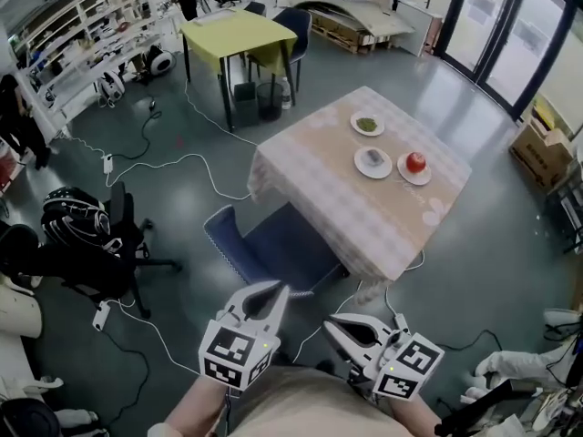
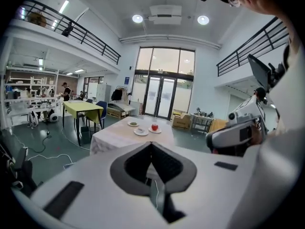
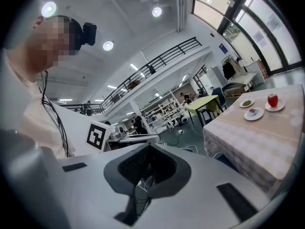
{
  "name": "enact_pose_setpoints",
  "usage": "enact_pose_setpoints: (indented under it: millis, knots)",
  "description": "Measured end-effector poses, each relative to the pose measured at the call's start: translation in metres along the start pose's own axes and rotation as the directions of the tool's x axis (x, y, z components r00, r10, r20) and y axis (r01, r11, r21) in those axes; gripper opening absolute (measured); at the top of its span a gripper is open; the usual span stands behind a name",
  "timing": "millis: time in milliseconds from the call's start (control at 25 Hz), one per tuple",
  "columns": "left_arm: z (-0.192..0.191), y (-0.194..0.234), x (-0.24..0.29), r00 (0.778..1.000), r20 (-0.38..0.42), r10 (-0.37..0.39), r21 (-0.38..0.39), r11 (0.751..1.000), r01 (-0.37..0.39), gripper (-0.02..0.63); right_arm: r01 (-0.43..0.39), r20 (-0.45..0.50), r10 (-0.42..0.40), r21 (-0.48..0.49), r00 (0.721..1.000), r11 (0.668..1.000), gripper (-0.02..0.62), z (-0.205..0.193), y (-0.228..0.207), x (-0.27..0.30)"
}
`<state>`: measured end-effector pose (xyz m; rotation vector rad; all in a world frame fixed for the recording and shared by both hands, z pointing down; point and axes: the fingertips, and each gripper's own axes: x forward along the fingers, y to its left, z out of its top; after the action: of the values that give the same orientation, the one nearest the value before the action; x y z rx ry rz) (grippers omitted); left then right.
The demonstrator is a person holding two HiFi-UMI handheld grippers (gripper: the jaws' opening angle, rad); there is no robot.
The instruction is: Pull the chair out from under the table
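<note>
A blue chair stands at the near left side of the table, which has a pale checked cloth; its seat reaches under the table edge and its backrest faces me. My left gripper is shut and empty, its tips just short of the chair's near edge. My right gripper hangs shut and empty beside it, a little nearer to me. In the left gripper view the jaws meet in front of the table. The closed jaws in the right gripper view have the table to their right.
On the table are three plates, one with a red apple. A black office chair with bags stands at the left. White cables run over the floor. A yellow-green table is farther back, a cardboard box at the right.
</note>
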<state>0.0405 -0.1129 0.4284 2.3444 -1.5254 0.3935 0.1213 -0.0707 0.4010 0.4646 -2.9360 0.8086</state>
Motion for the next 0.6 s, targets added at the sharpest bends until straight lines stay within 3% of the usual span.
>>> enact_pose_setpoints:
  millis: [360,600]
  knots:
    - [-0.003,0.070,0.005,0.998,-0.035,0.050,-0.073,0.996,-0.052,0.005,0.000,-0.062,-0.001,-0.012,0.998,1.000,0.009,0.015,-0.009,0.054]
    - [-0.001,0.084,0.008,0.983,-0.060,0.176,-0.115,0.977,-0.182,0.005,-0.120,-0.099,0.119,-0.013,0.988,0.993,0.009,0.027,-0.019,0.066]
